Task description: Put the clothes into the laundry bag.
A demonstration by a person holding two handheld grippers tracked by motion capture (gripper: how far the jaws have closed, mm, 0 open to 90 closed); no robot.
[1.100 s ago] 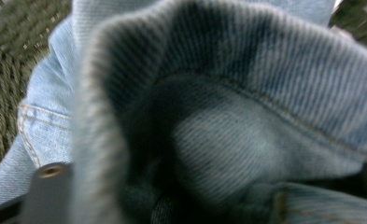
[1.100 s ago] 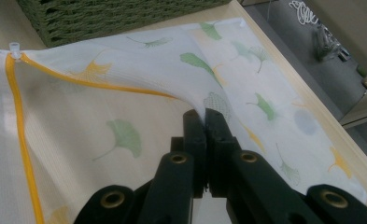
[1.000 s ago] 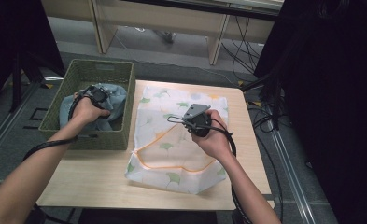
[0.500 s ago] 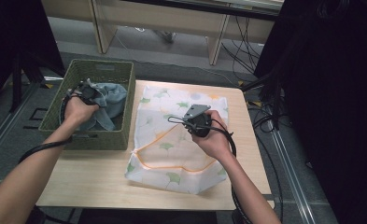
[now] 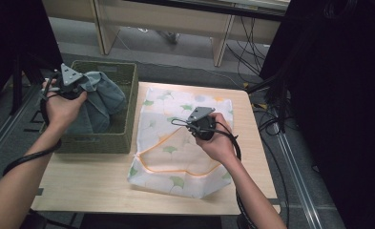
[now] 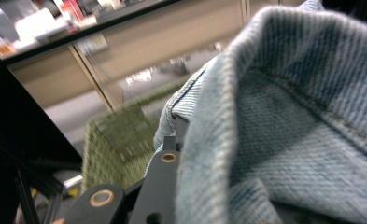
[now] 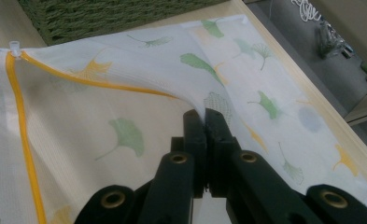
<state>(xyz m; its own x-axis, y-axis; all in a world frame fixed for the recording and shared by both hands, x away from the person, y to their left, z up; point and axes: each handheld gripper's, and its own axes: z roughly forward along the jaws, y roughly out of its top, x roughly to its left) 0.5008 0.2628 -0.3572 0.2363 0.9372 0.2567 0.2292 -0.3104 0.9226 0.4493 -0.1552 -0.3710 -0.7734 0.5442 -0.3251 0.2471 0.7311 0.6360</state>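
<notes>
High view: the left gripper, just closed, clamps the denim garment above the green basket. The right gripper pinches the mesh laundry bag mid-table.

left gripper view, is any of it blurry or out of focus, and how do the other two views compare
Left gripper view: the denim garment sits so close that it looks soft, and the green basket and background are smeared. Right gripper view: sharp on the mesh laundry bag and the shut black fingers, evenly lit. High view: table evenly lit, surroundings dark, slightly soft overall.
</notes>
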